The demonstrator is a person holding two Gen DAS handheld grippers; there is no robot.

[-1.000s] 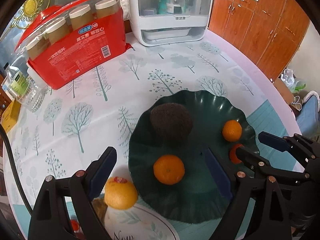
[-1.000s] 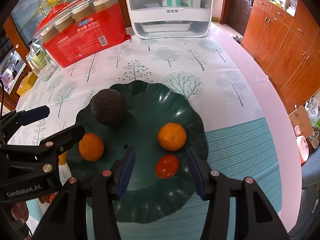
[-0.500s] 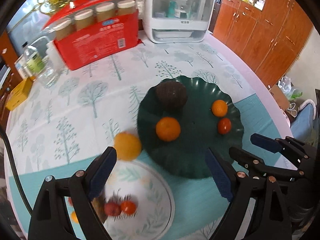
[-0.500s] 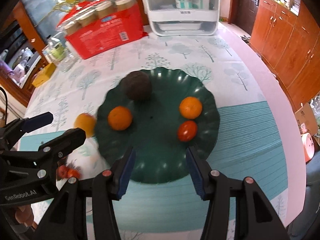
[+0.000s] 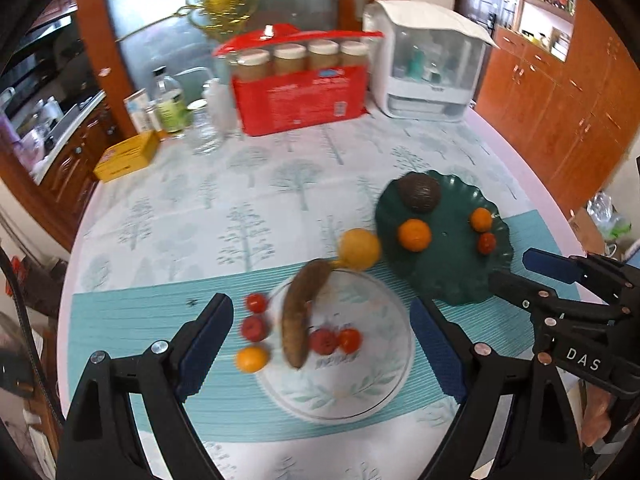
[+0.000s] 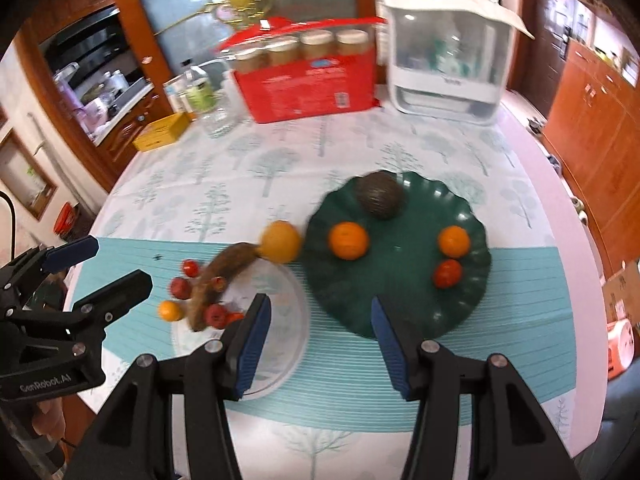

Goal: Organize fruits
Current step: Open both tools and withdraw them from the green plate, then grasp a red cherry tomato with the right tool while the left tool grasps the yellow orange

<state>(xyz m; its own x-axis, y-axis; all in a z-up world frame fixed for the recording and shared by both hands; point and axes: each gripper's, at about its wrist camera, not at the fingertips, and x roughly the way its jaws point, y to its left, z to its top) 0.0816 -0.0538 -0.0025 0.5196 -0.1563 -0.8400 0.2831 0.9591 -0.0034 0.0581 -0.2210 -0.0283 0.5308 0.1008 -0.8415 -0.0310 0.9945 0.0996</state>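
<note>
1. Left gripper (image 5: 320, 344) held above the white plate (image 5: 360, 396), jaws wide open, nothing between them.
2. Right gripper (image 6: 320, 344) held over the near rim of the green plate (image 6: 400, 300), jaws open and empty.
3. On the green plate: dark avocado (image 6: 379, 196) at the far side, 2 oranges (image 6: 348, 241) and 1 tomato (image 6: 447, 273) nearer.
4. Resting on the white plate's far-left rim: brown banana (image 5: 302, 312), lying lengthwise toward the camera; 2 red tomatoes (image 5: 336, 340) just beside it on the plate.
5. Off the plate, on the teal mat (image 5: 140, 320): 2 more red fruits (image 5: 254, 316) and a small orange (image 5: 251, 359), all left of the banana.
6. Yellow-orange fruit (image 5: 359, 249) sitting between the 2 plates, touching the banana's far tip.
7. Far end of the table: red box (image 5: 300, 96) topped with 4 jars, white appliance (image 5: 428, 64) to its right, bottles (image 5: 172, 100) and a yellow carton (image 5: 128, 156) to its left.
8. Tree-print cloth (image 5: 240, 200) between the plates and that clutter.
9. Each gripper visible at the edge of the other's view; some motion blur in both views.
</note>
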